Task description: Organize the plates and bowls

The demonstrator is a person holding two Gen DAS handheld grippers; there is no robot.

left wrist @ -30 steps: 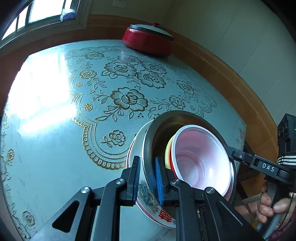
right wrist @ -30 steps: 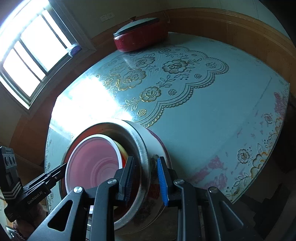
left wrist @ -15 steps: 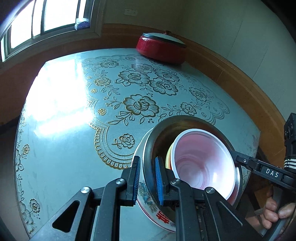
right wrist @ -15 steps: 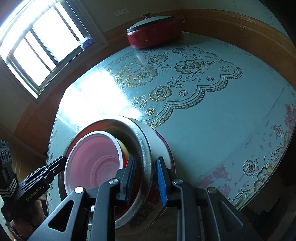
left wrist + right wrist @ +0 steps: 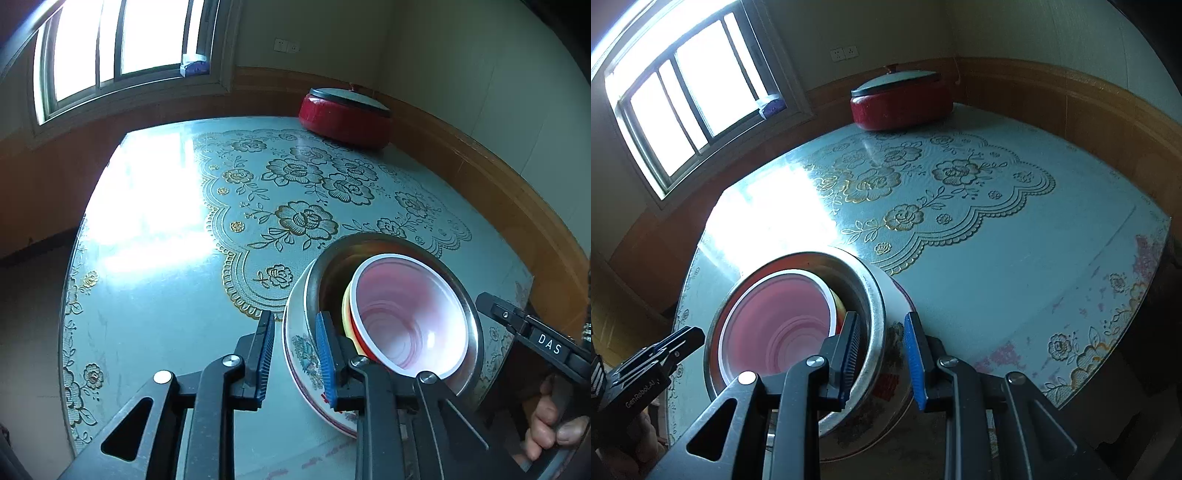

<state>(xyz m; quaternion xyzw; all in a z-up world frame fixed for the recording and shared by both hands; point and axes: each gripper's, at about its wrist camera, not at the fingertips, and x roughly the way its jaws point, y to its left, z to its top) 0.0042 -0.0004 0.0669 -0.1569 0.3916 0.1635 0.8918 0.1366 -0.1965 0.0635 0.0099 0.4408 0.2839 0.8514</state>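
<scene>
My left claw [image 5: 294, 356] has just been opening; its jaws now stand apart astride the rims of the floral bowl [image 5: 301, 350], left pad clear. The nested stack, steel bowl [image 5: 875, 314] and pink bowl [image 5: 779, 325] inside, sits at the table's [image 5: 1015, 266] near edge. My right claw [image 5: 881, 358] pinches the stack's opposite rim.

A red lidded pot [image 5: 345, 116] sits at the worktop's [image 5: 155, 295] one-o'clock edge; a purple packet, perhaps tissues [image 5: 194, 67], rests on the windowsill [image 5: 122, 92] at eleven.
</scene>
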